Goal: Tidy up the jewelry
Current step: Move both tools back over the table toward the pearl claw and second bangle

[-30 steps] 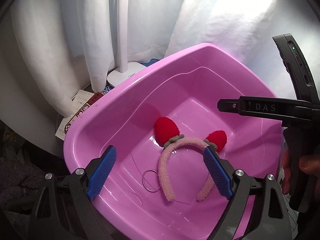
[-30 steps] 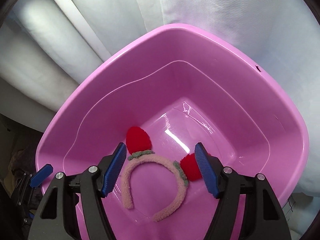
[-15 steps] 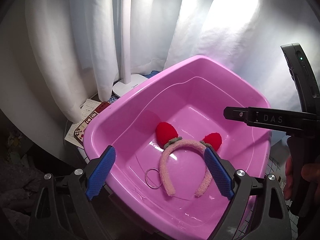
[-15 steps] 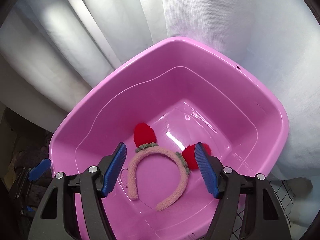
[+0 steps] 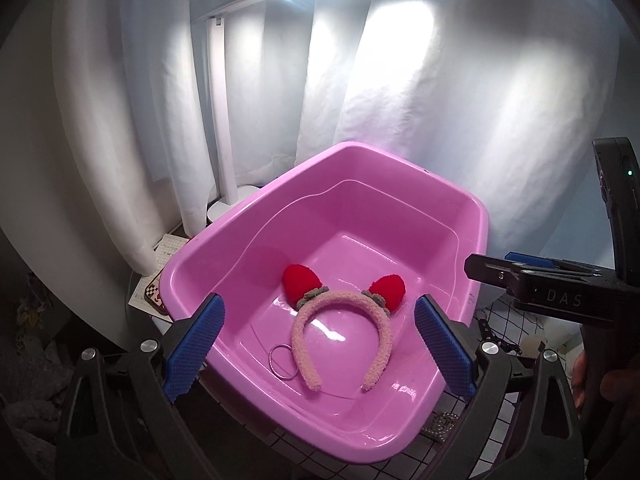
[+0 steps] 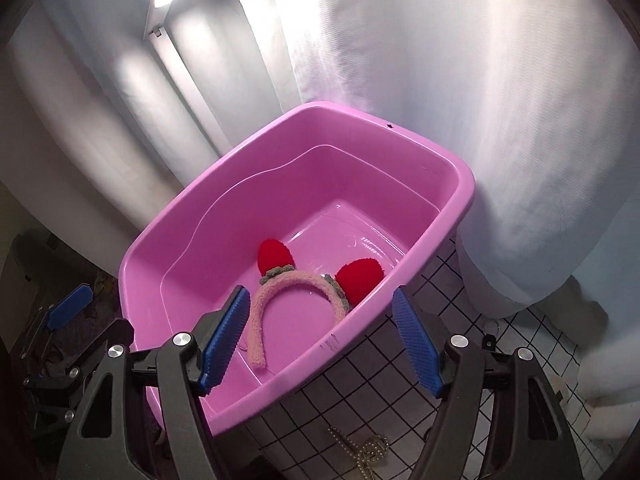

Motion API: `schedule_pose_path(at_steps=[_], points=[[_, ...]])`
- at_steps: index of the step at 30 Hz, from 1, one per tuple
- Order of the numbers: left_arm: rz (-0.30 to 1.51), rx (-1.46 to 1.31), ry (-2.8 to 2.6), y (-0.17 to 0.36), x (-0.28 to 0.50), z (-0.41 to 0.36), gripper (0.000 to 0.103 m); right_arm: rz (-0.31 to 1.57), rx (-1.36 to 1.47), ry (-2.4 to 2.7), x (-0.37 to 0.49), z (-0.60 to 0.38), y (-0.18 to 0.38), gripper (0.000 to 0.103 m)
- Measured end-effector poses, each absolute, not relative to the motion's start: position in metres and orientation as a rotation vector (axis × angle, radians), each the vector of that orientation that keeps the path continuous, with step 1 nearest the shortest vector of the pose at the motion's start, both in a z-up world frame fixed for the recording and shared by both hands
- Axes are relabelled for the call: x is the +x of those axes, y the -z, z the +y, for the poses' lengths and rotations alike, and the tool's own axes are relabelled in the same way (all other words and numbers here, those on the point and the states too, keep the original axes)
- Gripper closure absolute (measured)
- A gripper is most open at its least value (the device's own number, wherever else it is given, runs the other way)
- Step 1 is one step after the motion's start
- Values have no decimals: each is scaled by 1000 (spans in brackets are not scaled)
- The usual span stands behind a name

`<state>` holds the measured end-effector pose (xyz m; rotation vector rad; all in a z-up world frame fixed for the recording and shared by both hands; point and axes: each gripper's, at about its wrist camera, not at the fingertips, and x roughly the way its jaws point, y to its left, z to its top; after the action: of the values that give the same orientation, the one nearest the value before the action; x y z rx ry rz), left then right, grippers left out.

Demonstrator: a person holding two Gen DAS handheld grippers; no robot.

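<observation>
Both grippers, left gripper (image 5: 320, 348) and right gripper (image 6: 320, 336), are wide apart, holding nothing. Pink tub (image 5: 400, 168) holds a fuzzy headband (image 5: 340, 312) and, left of it, a small ring (image 5: 282, 362).

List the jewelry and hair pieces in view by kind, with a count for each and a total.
Fuzzy pink headband with red ears, in the pink tub: 1
Thin ring-shaped hoop beside it in the tub: 1
Beaded chain on the grid cloth outside the tub: 1
Total: 3
</observation>
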<state>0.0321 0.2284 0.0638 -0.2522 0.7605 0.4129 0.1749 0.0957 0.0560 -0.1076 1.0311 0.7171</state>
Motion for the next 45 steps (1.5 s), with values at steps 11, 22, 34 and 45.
schedule_pose_path(at_steps=[11,22,34,45], points=[[751,-228,-263,-60,26,167,8,1016,15,-534,119,-23,-33,28],[798,-191,-146,-45,26,102,8,1037,151,-297,41,-167,-8,28],[950,-180,-75,3,21,40,8,1031,196,-183,-18,-231,16,28],[1070,-184,-190,70,-17,28,8,1072,162,-223,-40,-241,76,28]])
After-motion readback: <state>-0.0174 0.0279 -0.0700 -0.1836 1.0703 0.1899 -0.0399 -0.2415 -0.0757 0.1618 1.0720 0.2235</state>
